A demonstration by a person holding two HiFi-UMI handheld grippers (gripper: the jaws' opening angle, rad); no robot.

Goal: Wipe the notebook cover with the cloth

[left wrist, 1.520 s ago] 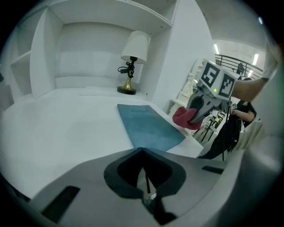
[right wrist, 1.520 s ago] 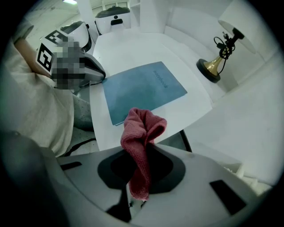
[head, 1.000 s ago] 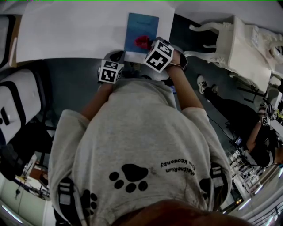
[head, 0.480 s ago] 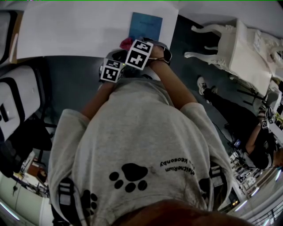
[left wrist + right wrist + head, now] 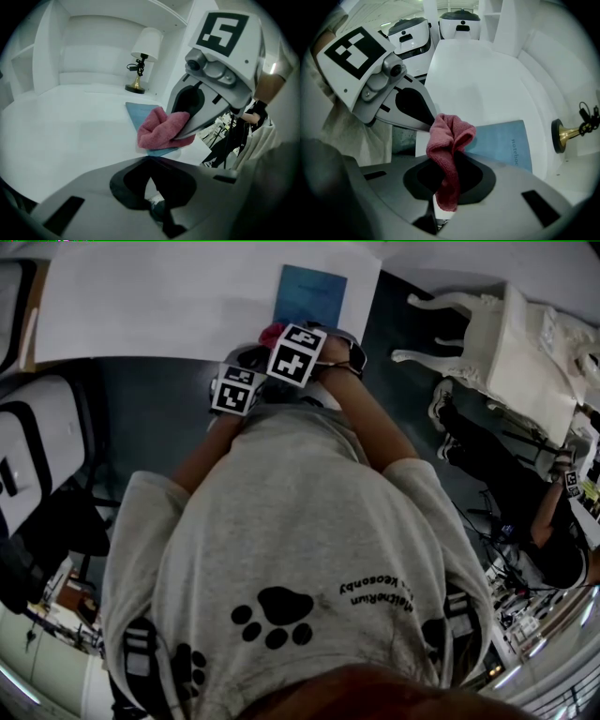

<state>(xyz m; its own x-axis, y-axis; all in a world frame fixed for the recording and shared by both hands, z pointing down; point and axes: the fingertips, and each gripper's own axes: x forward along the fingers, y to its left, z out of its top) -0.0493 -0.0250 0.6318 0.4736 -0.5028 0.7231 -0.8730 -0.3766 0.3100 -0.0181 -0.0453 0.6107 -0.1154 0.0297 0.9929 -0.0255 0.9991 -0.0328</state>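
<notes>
- The right gripper (image 5: pixel 183 131) was clamped on the pink cloth (image 5: pixel 449 157), which bunched at the jaw tips; the left gripper (image 5: pixel 429 121) sat just beside it, jaws together on nothing
- The blue notebook (image 5: pixel 312 296) lay on the white table (image 5: pixel 169 306), just ahead of the cloth; its long axis ran away from the person, so the wipe probably called for a forward push by the right gripper

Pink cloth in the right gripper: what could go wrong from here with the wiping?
1. The pink fabric cloth is bunched in the jaws of the right gripper, so a hard jaw may scrape the blue notebook.
2. Nothing holds the notebook: the left gripper is beside it at the near edge of the white table, so a stroke toward that edge might pull it off.
</notes>
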